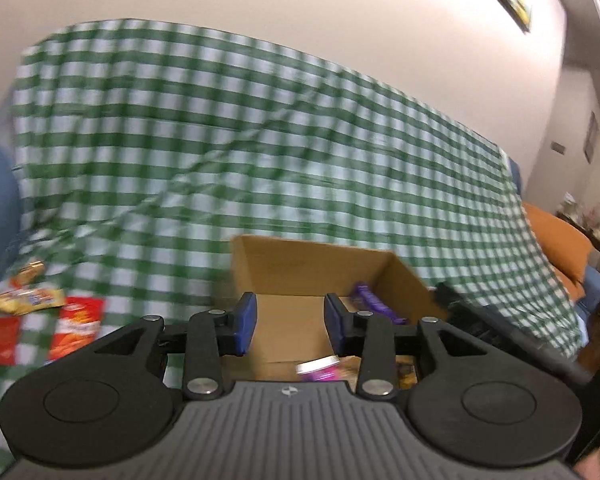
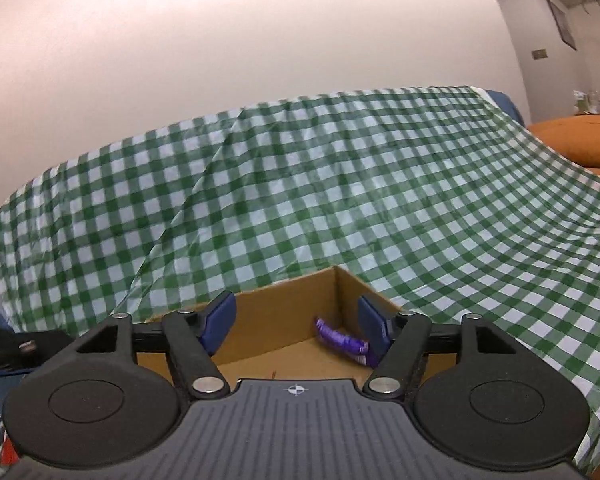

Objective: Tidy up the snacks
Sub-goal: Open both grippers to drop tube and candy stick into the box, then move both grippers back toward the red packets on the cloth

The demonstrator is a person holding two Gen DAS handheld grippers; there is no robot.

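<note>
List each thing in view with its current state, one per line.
Cardboard box: open at the top, on the checked cloth.
Purple snack packet: lying in the box's corner.
Red chip bags: lying on the cloth, outside the box.
Yellow snack packet: on the cloth, outside the box.
Left claw: open, empty.
Right claw: open, empty.

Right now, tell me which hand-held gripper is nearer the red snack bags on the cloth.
Left. The left hand-held gripper has the red snack bags just beside it; the right hand-held gripper faces the cardboard box.

The cardboard box point(image 2: 284, 312) stands open-topped, its bare floor free beside the purple packets point(image 2: 342, 340)
</note>
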